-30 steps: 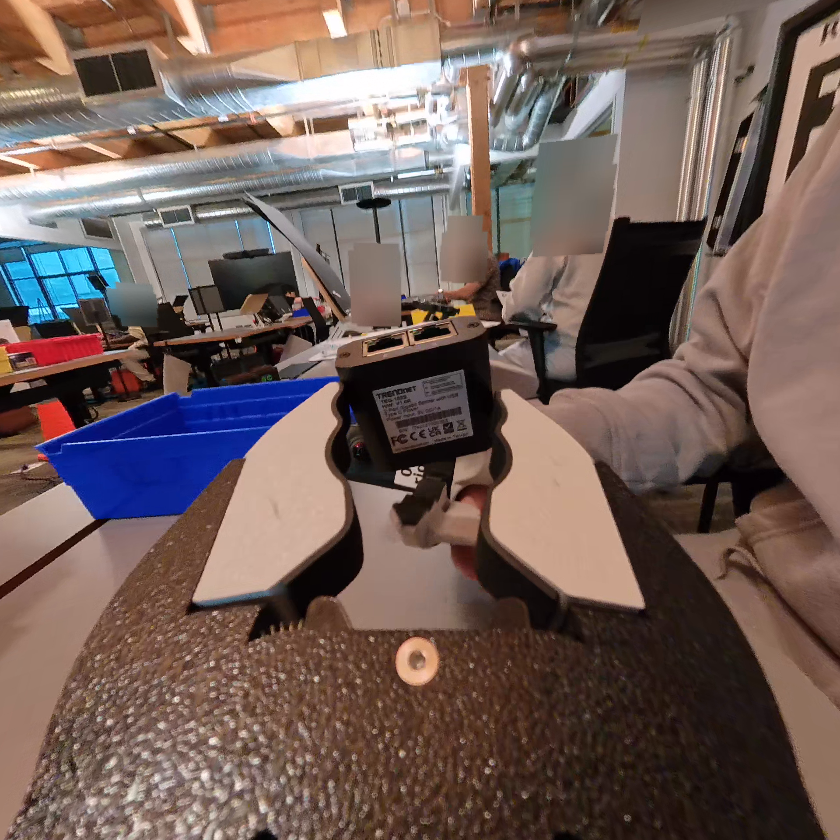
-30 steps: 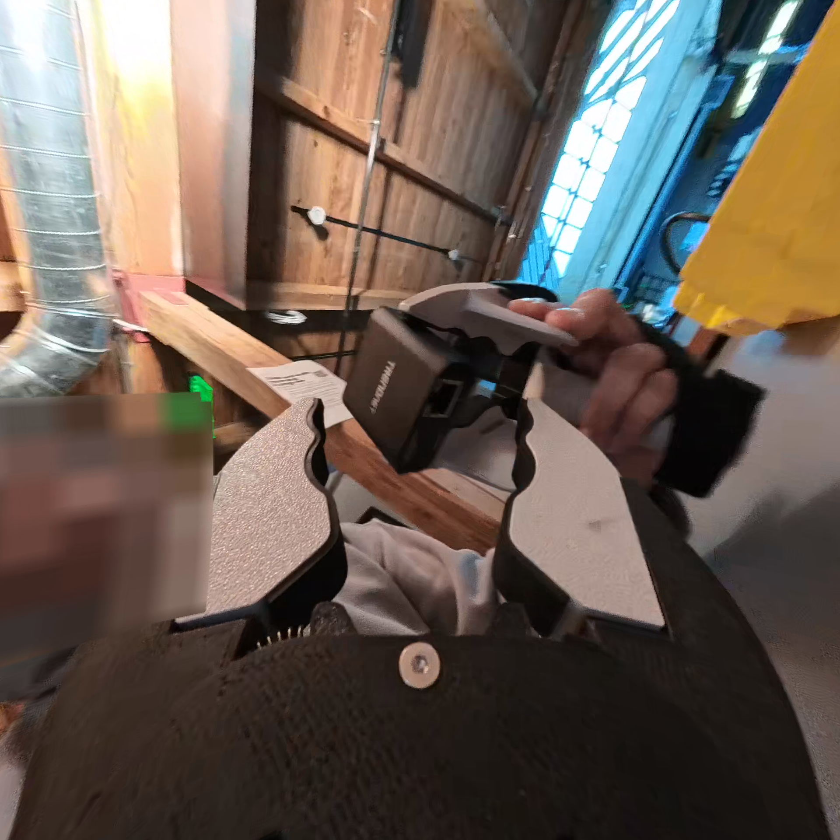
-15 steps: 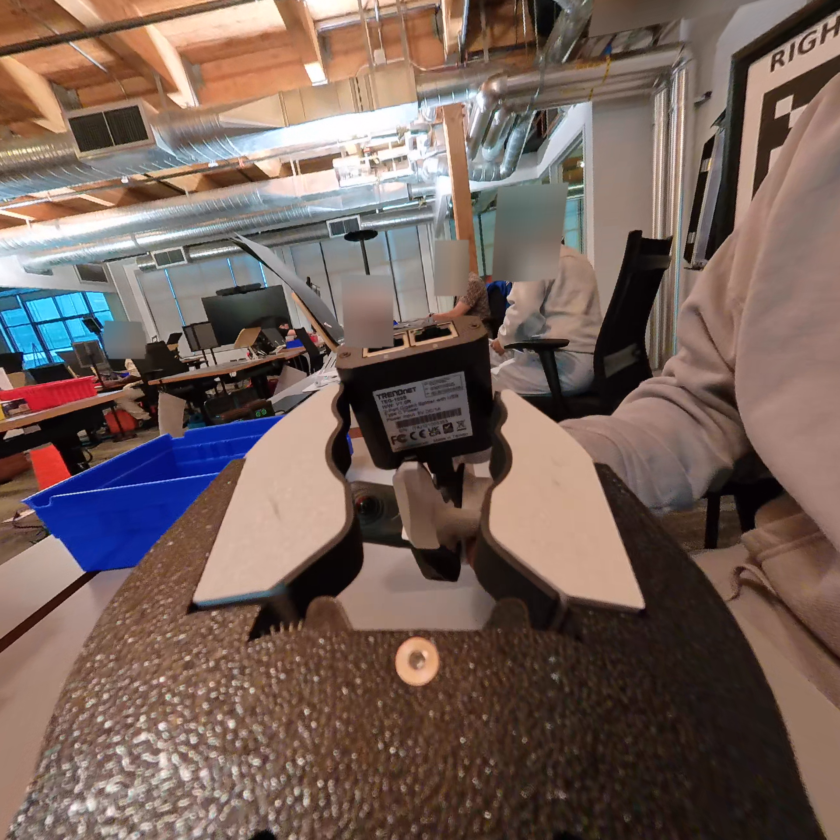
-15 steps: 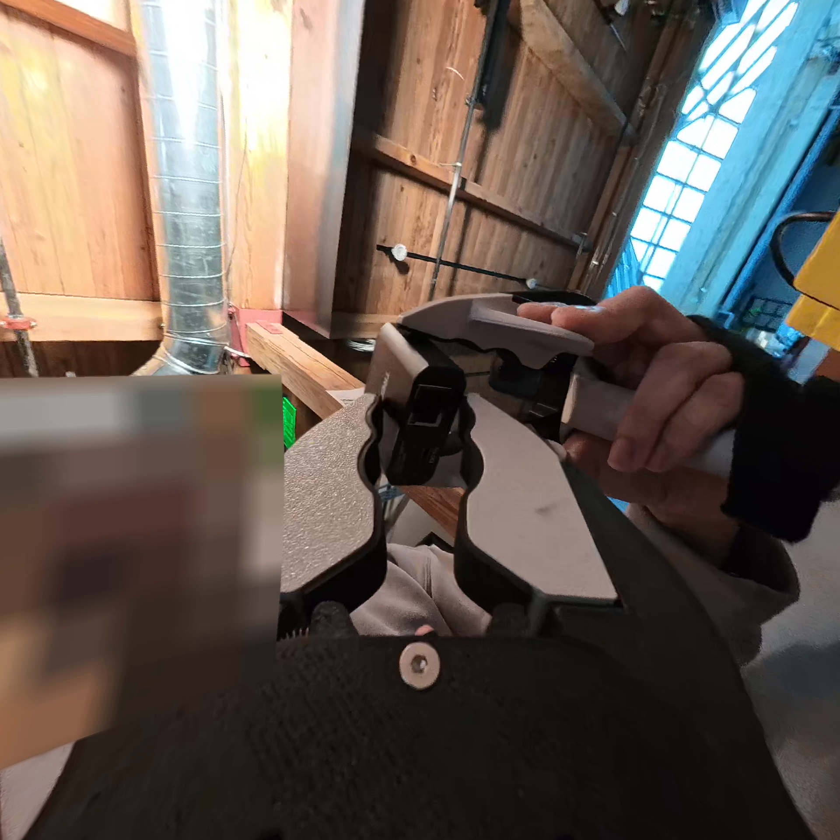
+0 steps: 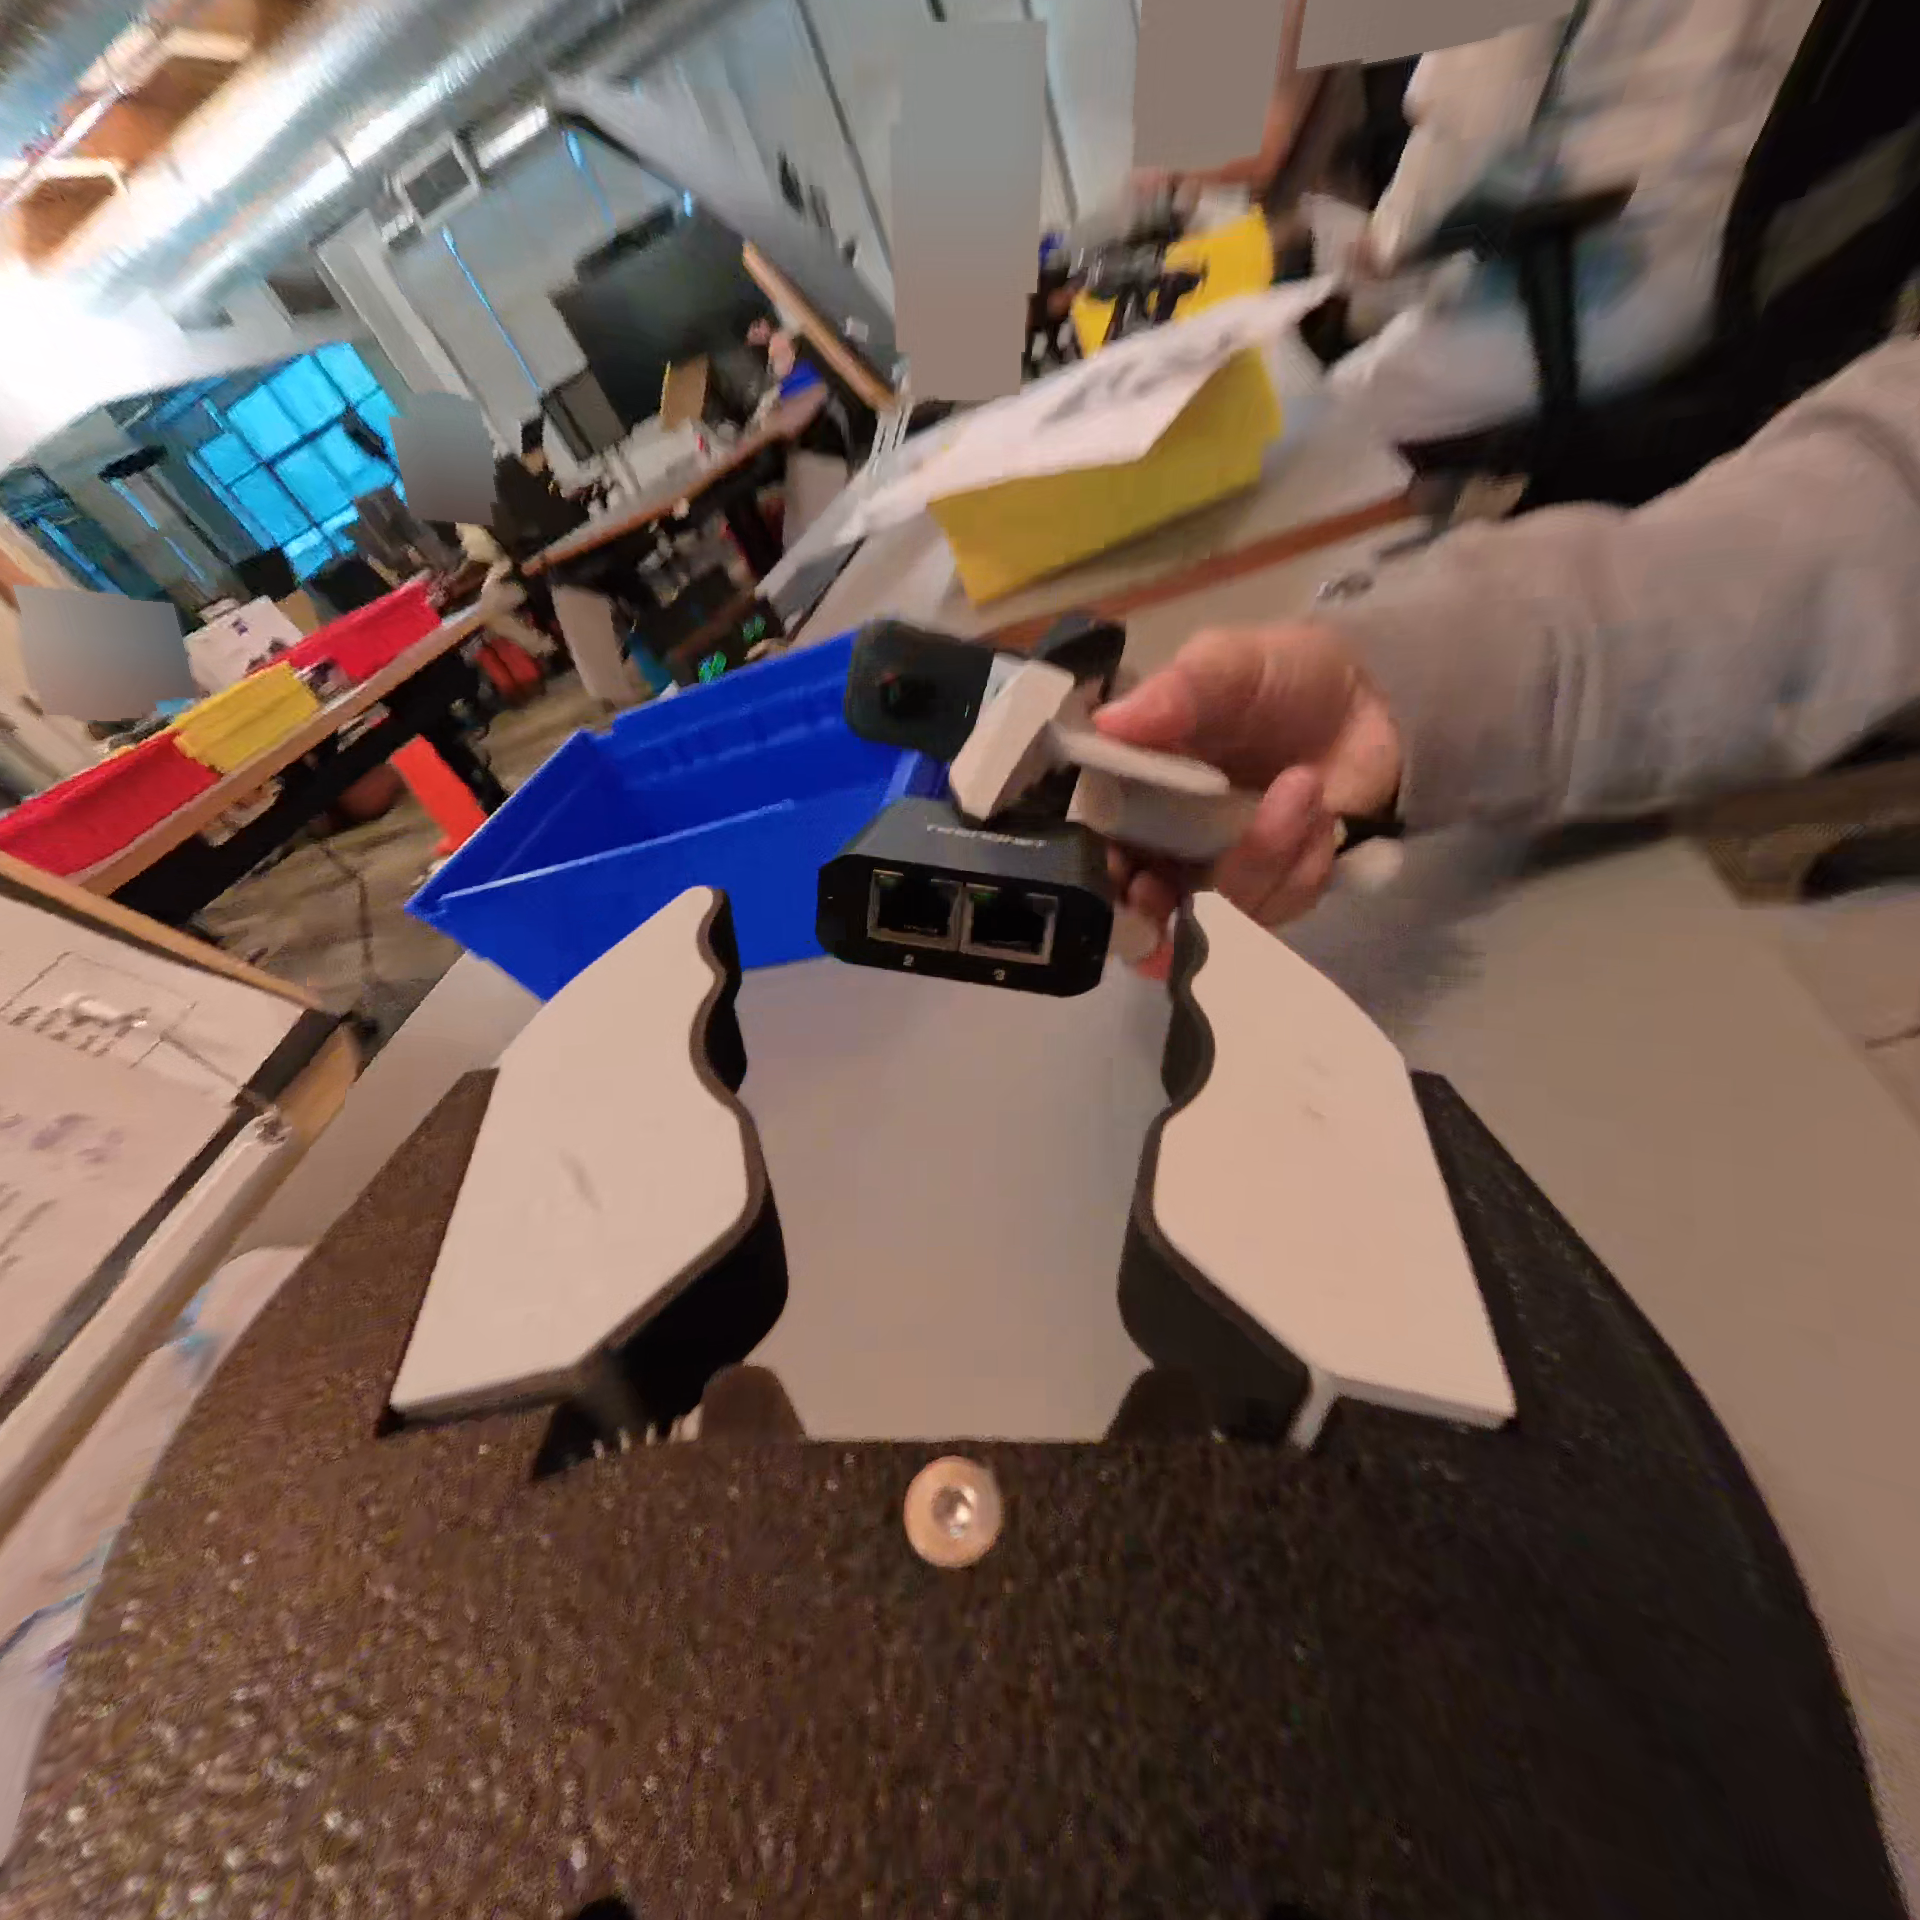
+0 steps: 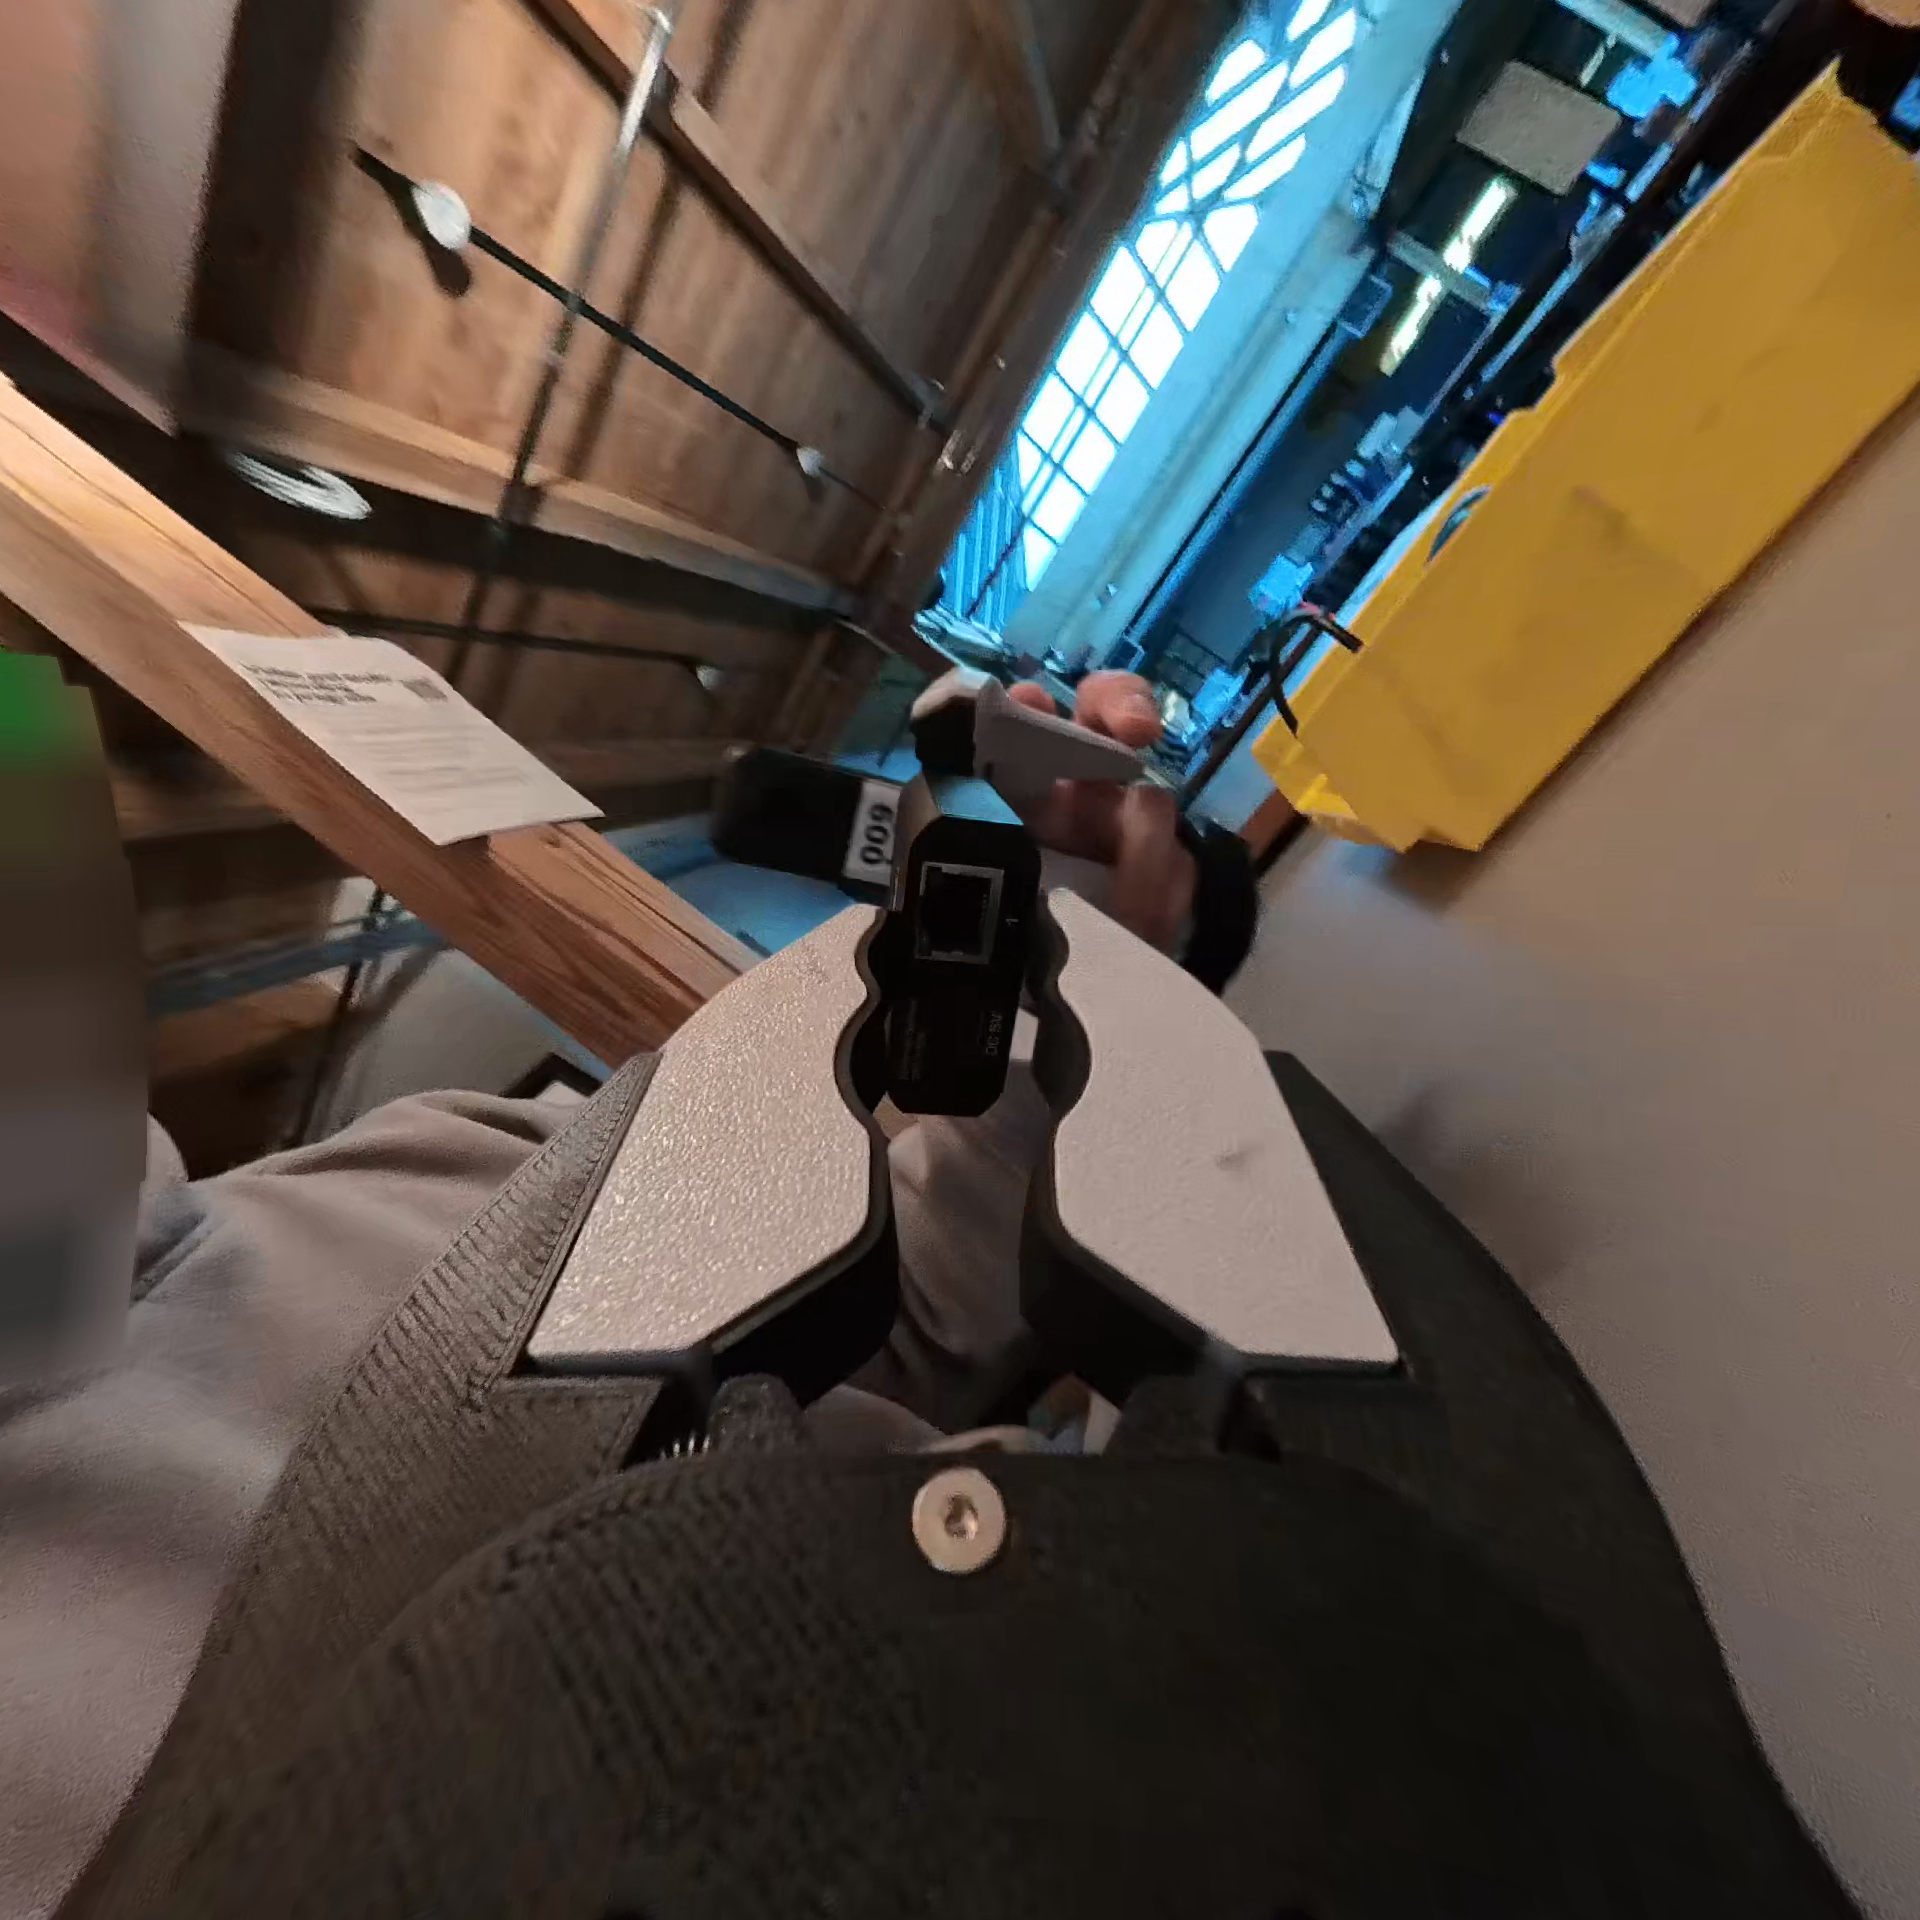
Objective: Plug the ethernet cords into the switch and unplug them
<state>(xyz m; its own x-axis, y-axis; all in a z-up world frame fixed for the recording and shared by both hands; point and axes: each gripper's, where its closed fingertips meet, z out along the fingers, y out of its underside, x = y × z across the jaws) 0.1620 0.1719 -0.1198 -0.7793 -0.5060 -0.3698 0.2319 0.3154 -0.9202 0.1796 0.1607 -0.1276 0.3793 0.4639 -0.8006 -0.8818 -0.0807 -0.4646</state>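
Observation:
The switch [image 5: 961, 914] is a small black box with two empty ports facing my left gripper. My left gripper [image 5: 951, 925] is open, its fingers wide apart and clear of the switch, which hangs just beyond the fingertips above the grey table [image 5: 1558, 1091]. My right gripper [image 6: 956, 925] is shut on the switch [image 6: 951, 997], whose single-port end faces that camera. The right gripper also shows in the left wrist view [image 5: 1023, 748], gripping the switch from behind. The left gripper shows far off in the right wrist view [image 6: 1023, 743]. No ethernet cord is in view.
A blue bin [image 5: 675, 831] stands just behind the switch on the table. A yellow bin [image 5: 1122, 488] with papers sits farther back, and also shows in the right wrist view [image 6: 1610, 499]. A whiteboard [image 5: 125, 1091] lies at the left edge. A grey sleeve [image 5: 1662, 644] reaches in from the right. Less than 4 cm separates the two grippers' tips.
My left gripper let go of the switch and opened wide. My right gripper closed on the switch and now holds it alone. The left view swung down toward the table.

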